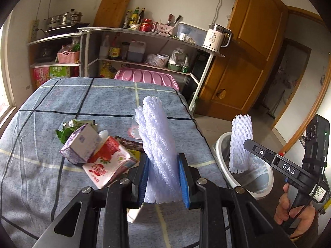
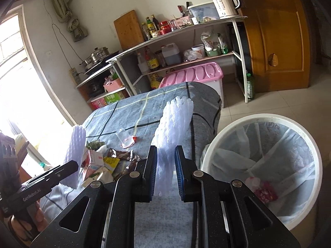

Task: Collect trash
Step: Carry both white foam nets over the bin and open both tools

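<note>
One white foam net (image 1: 158, 148) stands upright, pinched between the blue pads (image 1: 183, 180) of the left gripper (image 1: 163, 180), above the table (image 1: 37, 175) and left of the bin (image 1: 243, 165). A second net (image 2: 172, 144) is clamped the same way in the right gripper (image 2: 165, 175), just left of the bin's rim. Both sets of fingers are closed down to the width of the foam. Left of the bin, on the table's checked cloth, lie cartons (image 1: 99, 155), wrappers (image 2: 122, 155) and a clear cup (image 2: 124, 137). The bin holds a white liner and a pink wrapper (image 2: 262, 190).

A home kitchen is being shown: pots (image 1: 64, 18), sauce bottles (image 1: 135, 16) and a kettle (image 1: 217, 38) are being kept on the shelf rack (image 1: 144, 33).
</note>
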Demonstrator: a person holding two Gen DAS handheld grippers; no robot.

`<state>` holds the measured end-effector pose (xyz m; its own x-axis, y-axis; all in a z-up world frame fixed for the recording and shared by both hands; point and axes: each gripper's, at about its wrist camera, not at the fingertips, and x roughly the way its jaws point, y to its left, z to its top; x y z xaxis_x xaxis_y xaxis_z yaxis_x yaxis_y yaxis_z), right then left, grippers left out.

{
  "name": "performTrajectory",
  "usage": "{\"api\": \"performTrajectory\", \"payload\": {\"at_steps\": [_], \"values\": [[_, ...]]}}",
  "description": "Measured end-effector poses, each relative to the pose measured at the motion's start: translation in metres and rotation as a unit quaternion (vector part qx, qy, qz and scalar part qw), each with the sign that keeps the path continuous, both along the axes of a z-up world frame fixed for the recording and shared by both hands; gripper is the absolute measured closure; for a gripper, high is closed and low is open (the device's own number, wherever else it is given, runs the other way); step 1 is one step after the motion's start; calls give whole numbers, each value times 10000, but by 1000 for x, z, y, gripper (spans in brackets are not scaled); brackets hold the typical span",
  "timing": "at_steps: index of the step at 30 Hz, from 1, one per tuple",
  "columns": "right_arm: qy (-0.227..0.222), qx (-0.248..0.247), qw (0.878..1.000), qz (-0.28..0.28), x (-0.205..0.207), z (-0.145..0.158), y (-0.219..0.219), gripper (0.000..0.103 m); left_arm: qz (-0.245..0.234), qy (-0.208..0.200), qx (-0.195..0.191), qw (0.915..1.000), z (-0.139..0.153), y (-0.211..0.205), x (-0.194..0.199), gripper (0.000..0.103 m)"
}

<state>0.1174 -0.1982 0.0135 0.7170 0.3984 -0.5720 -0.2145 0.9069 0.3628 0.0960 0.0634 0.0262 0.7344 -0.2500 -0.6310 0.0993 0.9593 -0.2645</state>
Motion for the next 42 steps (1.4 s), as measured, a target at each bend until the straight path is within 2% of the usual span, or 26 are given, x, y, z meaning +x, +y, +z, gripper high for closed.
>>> {"api": "performTrajectory", "payload": {"at_steps": [9, 21, 32, 35, 39, 40, 42], "values": [[107, -116, 9988, -463, -8, -3, -53, 85, -652, 46, 50, 9979, -3, -65, 19, 75], [531, -447, 9923, -1027, -6, -30, -112, 85, -1552, 229, 132, 9875, -20, -158, 36, 75], [1053, -700, 9857, -1112, 8, -61, -134, 85, -1826, 639, 86, 9811, -50, -196, 53, 75], [1138, -733, 9847, -1097, 9, -64, -134, 82, -1812, 716, 141, 9807, -53, -198, 56, 70], [1143, -740, 9845, -1104, 10, -64, -132, 65, -1874, 727, 127, 9795, -54, -200, 59, 54], [1126, -742, 9846, -1117, 8, -63, -132, 59, -1853, 742, 128, 9798, -55, -199, 59, 53], [1120, -752, 9844, -1130, 7, -63, -130, 58, -1830, 739, 151, 9802, -54, -198, 60, 53]]}}
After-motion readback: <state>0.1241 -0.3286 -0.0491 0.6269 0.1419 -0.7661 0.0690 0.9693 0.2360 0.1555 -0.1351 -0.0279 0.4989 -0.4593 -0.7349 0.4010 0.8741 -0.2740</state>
